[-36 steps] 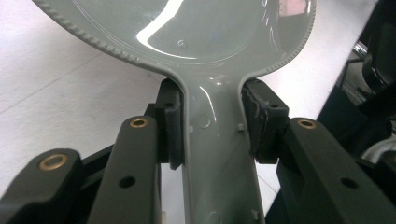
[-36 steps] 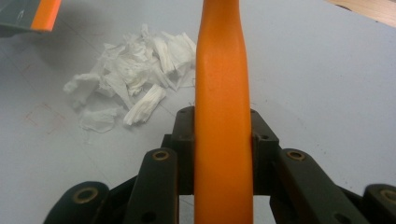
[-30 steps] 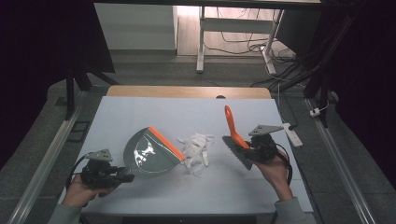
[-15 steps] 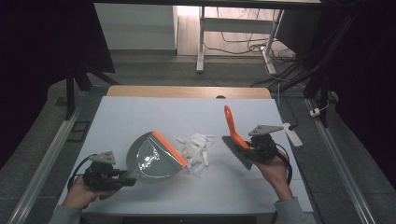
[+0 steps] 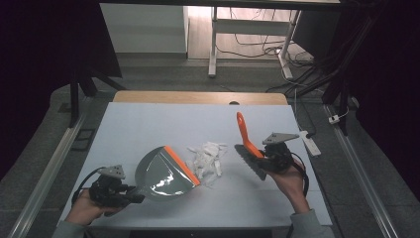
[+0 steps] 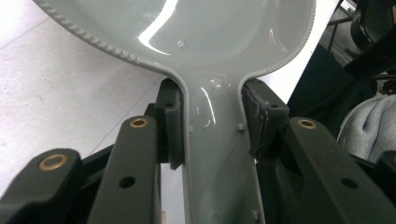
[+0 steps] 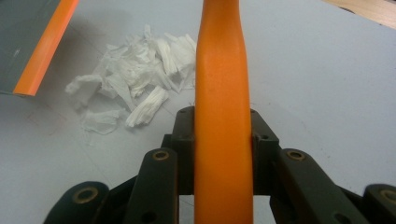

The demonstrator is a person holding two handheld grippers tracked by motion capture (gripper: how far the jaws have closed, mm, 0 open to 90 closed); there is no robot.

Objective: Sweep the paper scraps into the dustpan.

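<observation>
My left gripper (image 5: 132, 191) (image 6: 215, 123) is near the table's front left corner. It is shut on the handle of a grey dustpan (image 5: 161, 173) (image 6: 196, 28). The pan's orange lip (image 5: 182, 165) (image 7: 46, 46) faces a heap of white paper scraps (image 5: 207, 158) (image 7: 135, 74) at the middle of the table. To the right of the heap, my right gripper (image 5: 258, 154) (image 7: 222, 130) is shut on a brush's orange handle (image 5: 243, 133) (image 7: 222, 70). The handle points up and away, and the dark bristles (image 5: 250, 162) rest low beside the scraps.
The white table top (image 5: 163, 124) has a wooden far edge (image 5: 198, 97). A white power strip (image 5: 309, 141) lies off its right side. Metal rails (image 5: 49, 173) run along both sides. A desk frame (image 5: 213, 44) and cables stand beyond the table.
The dustpan has tipped and settled slightly lower, with its orange lip closer to the scraps. The right gripper and brush have not moved.
</observation>
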